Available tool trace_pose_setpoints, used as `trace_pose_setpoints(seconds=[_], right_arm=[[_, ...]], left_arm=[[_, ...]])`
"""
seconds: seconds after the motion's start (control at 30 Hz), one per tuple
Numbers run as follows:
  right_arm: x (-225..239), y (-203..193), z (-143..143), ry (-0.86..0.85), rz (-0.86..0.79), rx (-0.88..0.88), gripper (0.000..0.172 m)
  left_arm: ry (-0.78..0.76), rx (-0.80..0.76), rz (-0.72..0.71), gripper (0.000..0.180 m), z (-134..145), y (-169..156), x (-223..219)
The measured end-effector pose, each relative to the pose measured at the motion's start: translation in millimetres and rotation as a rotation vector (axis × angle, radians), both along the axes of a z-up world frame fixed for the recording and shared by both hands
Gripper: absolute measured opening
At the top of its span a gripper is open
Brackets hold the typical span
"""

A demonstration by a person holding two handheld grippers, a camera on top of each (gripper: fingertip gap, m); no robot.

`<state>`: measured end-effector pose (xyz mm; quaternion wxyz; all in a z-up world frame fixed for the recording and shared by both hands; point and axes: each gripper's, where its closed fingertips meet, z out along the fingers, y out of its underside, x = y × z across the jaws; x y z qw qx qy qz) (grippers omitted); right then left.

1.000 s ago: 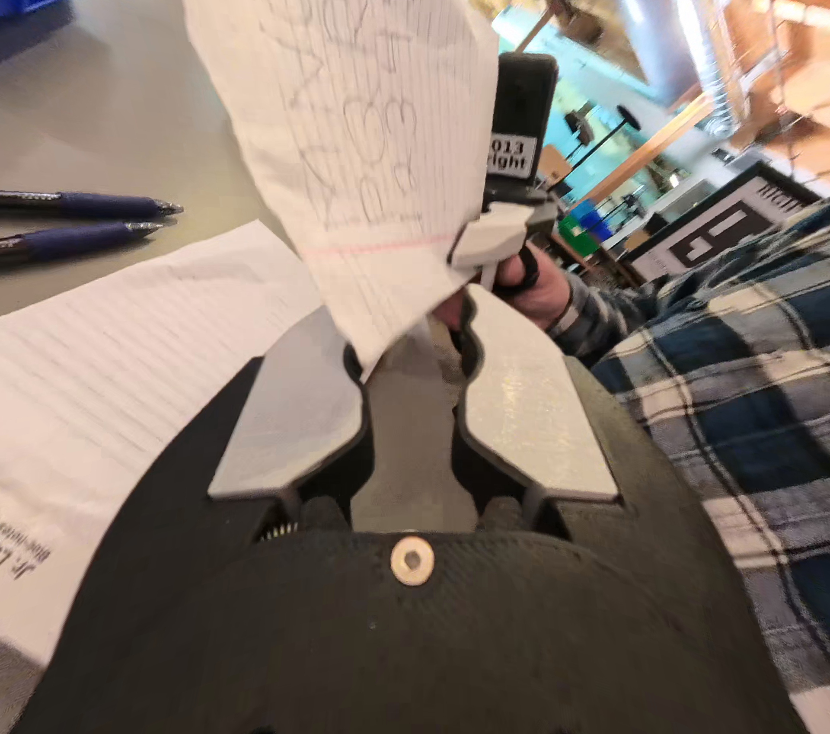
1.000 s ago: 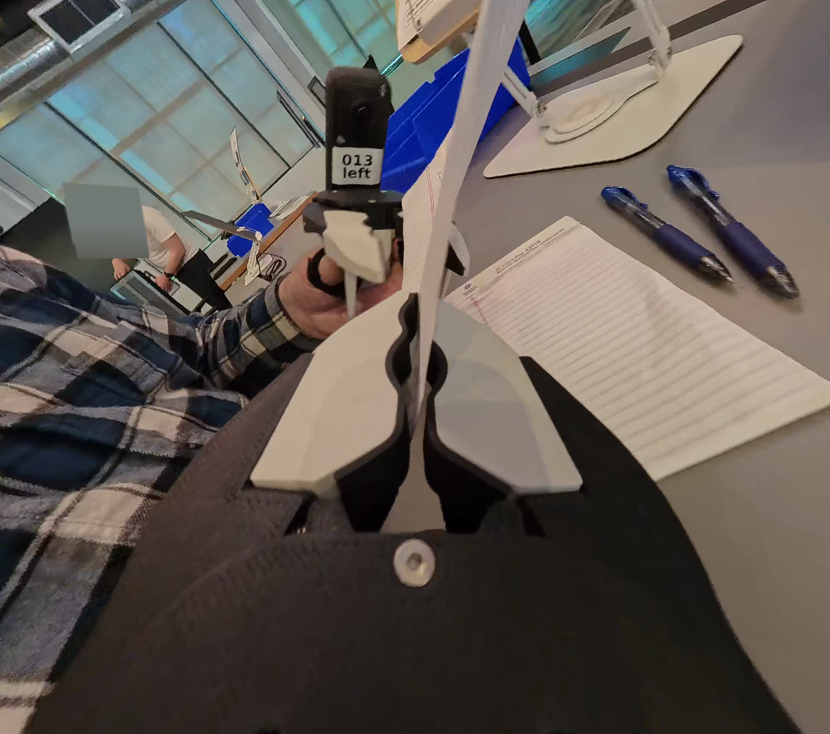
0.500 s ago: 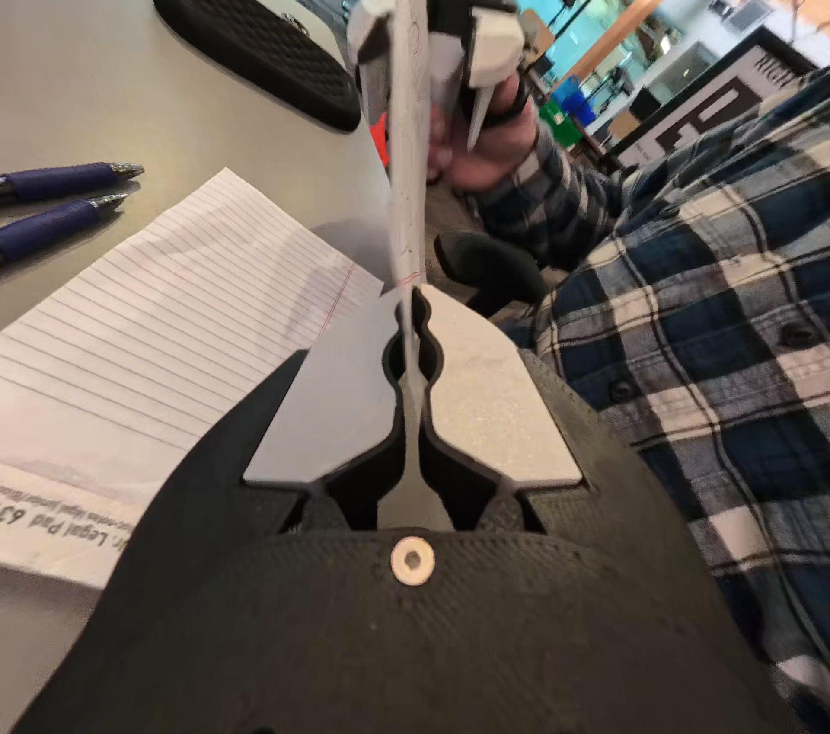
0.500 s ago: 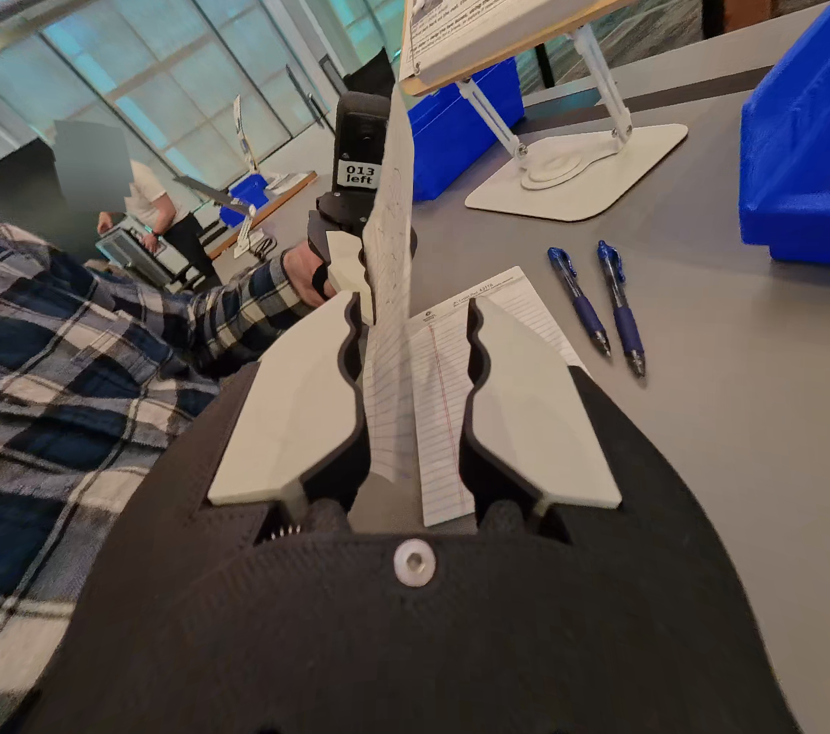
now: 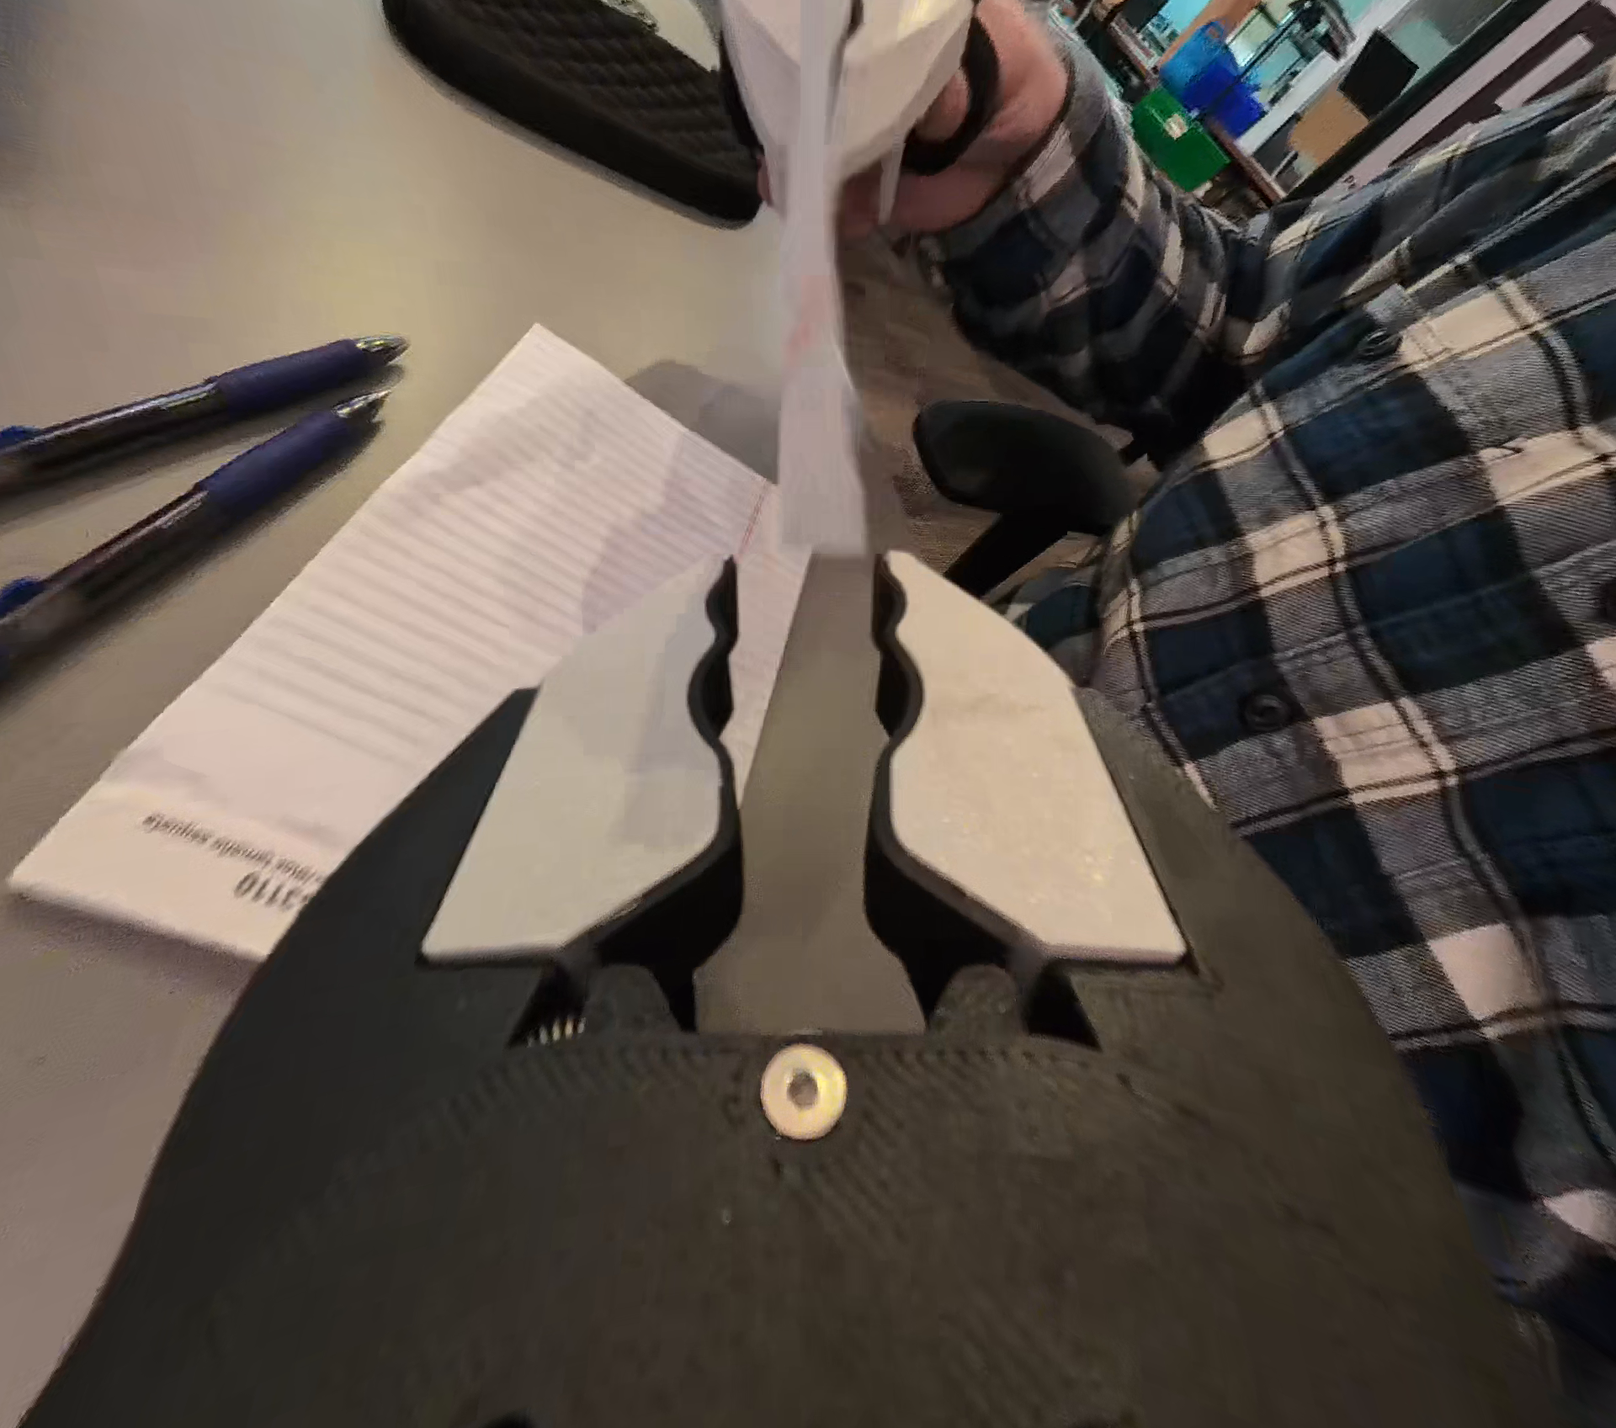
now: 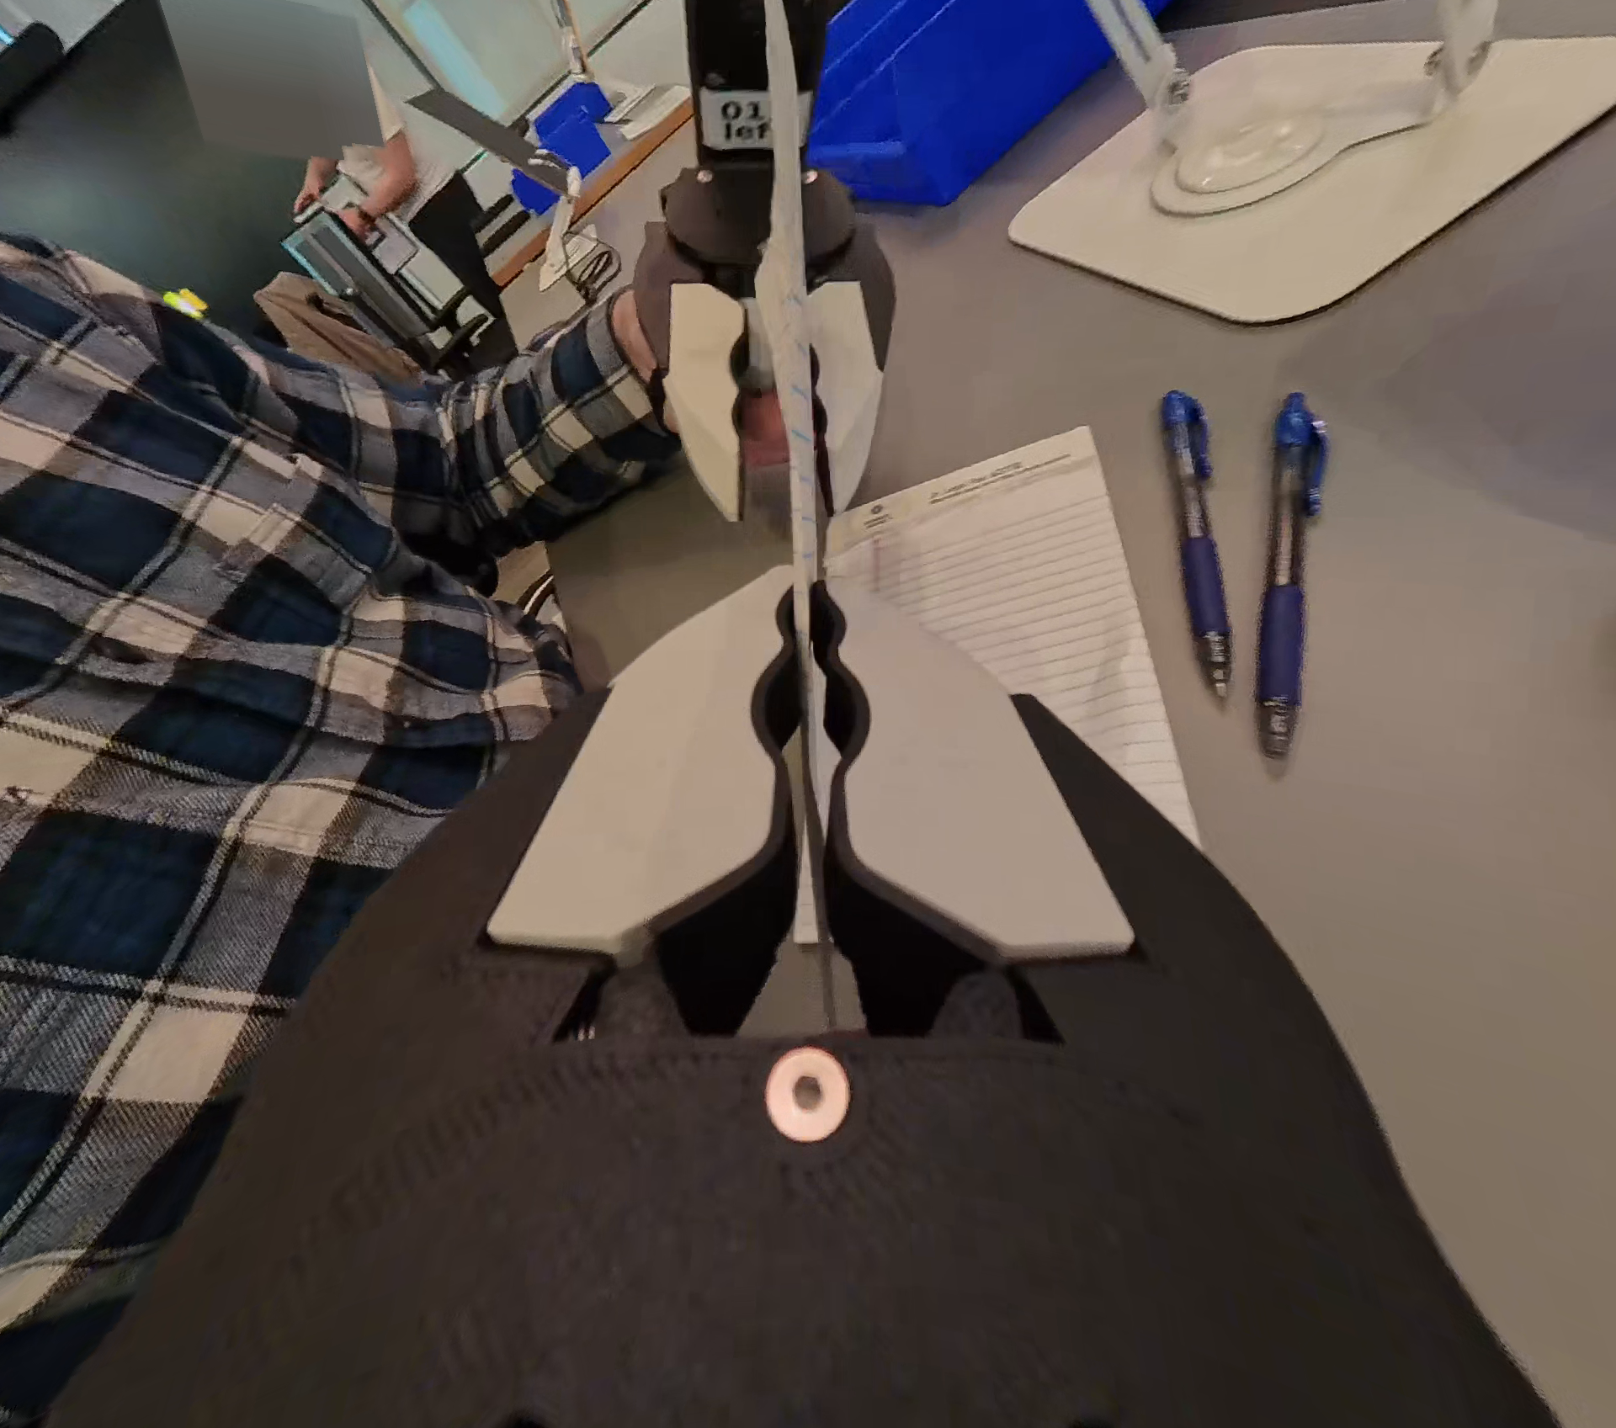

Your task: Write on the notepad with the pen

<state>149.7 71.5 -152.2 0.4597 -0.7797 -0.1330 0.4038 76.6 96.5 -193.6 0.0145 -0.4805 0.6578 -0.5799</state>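
Since half a second ago the loose sheet of paper (image 6: 791, 354) has changed hands: the right gripper (image 6: 806, 604), then spread wide, now has its fingers (image 6: 717, 730) closed flat on the sheet's edge, while the left gripper (image 5: 804, 582), then clamped on the sheet, now has its fingers (image 5: 979, 722) parted with a clear gap between them. In the left wrist view the sheet's near end hangs blurred just beyond the left fingertips, touching neither. In the right wrist view the sheet stands on edge and runs away from the right fingers toward the left gripper, passing between that gripper's spread fingers.

The notepad (image 6: 1032, 599) lies flat on the grey bench (image 6: 1443, 905), lined page up, just right of the right gripper and partly under its right finger. In the left wrist view the notepad (image 5: 420, 643) lies to the left, its near corner under the left finger.

Two blue pens (image 6: 1242, 555) lie side by side on the bench right of the notepad, apart from it and untouched, tips pointing near. In the left wrist view the pens (image 5: 201, 442) lie far left.

Farther off stand a white stand base (image 6: 1294, 179) and a blue bin (image 6: 1006, 31). A black pad (image 5: 560, 66) lies on the bench far left in the left wrist view. A plaid sleeve (image 6: 262, 512) fills the left side.
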Motion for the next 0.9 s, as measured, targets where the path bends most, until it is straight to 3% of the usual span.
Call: trace_pose_setpoints(seconds=[0.3,0.43,0.73,0.9], right_arm=[[84,39,31,-0.024,-0.205,0.042,0.000],[121,62,41,-0.044,-0.298,0.053,0.000],[186,127,42,-0.116,-0.447,0.015,0.000],[220,165,10,-0.205,-0.523,-0.118,0.000]], left_arm=[[0.158,0.491,0.088,0.009,-76,29,-2],[0.167,0.541,0.121,0.000,-79,34,-1],[0.163,0.603,0.138,0.000,-82,35,1],[0.173,0.582,0.132,0.000,-81,35,2]])
